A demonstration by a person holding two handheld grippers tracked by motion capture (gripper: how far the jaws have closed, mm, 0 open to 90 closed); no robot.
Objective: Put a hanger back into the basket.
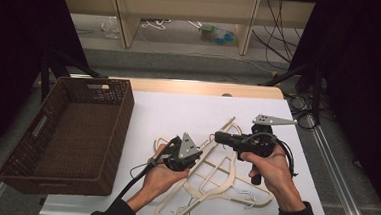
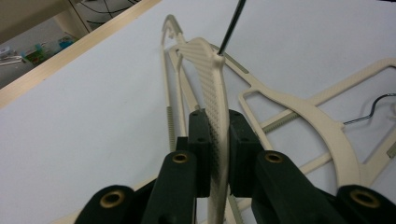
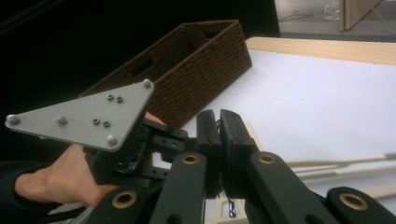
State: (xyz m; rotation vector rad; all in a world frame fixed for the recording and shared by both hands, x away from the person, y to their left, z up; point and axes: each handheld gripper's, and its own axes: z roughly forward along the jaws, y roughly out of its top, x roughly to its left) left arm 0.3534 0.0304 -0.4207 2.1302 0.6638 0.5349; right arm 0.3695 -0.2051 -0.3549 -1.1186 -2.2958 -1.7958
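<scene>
Several cream plastic hangers with wire hooks lie tangled on the white table. My left gripper is shut on the ribbed arm of one hanger, which it holds edge-up above the others. A thin dark wire hook rises from that hanger's neck. Just to the right, my right gripper points left, jaws closed with a thin wire apparently pinched between them. The left gripper's grey plate sits close beside it.
A brown wicker basket stands with nothing in it at the table's left edge. More hangers lie flat under the held one. A wooden strip borders the far edge; cables and shelving lie on the floor beyond.
</scene>
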